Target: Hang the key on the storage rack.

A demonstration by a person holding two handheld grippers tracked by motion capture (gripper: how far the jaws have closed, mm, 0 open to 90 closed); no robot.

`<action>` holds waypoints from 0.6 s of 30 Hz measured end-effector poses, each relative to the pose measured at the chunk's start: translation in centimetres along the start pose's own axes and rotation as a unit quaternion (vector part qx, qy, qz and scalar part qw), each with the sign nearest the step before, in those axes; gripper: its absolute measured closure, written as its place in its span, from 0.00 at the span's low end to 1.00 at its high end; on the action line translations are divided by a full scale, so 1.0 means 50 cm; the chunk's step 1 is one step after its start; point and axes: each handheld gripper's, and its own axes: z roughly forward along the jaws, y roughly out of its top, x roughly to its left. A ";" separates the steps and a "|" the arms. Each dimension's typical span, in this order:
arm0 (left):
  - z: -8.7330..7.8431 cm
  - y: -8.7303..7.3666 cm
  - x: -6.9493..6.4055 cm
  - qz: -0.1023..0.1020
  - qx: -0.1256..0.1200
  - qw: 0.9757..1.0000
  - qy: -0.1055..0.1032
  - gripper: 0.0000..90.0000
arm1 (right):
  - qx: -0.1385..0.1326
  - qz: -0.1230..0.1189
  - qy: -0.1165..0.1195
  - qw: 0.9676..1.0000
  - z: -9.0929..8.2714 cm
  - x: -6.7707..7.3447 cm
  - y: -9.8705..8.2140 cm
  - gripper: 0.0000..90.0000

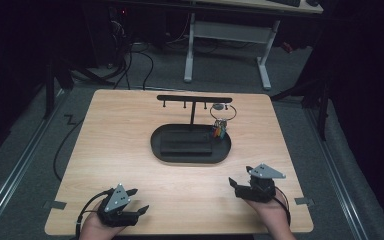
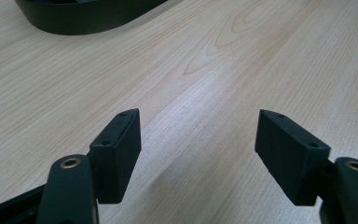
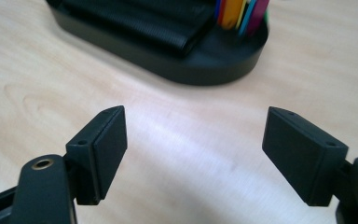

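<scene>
Item, as I see it: left hand-held gripper [image 1: 136, 201] and right hand-held gripper [image 1: 236, 175], both wide open, nothing held, at the desk's [image 1: 130, 135] near edge. Keys [image 1: 219, 129] hang from the rack [image 1: 194, 99] above the black tray [image 1: 157, 145], well apart from both.

Black oval tray [image 1: 190, 152] sat mid-tabletop, with a T-shaped hook stand [image 1: 194, 100] rising from its back. Key ring [image 1: 223, 113] with coloured tags [image 1: 217, 132] hung from the stand's right end, tags dangling over the tray's right edge.
</scene>
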 end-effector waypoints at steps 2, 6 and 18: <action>0.001 0.001 -0.003 0.002 0.000 1.000 -0.003 0.35 | -0.002 0.008 0.005 1.000 -0.001 0.005 -0.029 0.25; 0.004 0.003 -0.008 -0.005 0.001 1.000 -0.006 0.34 | -0.006 0.017 0.005 1.000 -0.022 0.010 -0.076 0.25; -0.007 0.004 -0.006 -0.051 -0.021 0.998 0.025 0.35 | -0.014 0.029 0.058 0.998 -0.019 -0.007 -0.091 0.27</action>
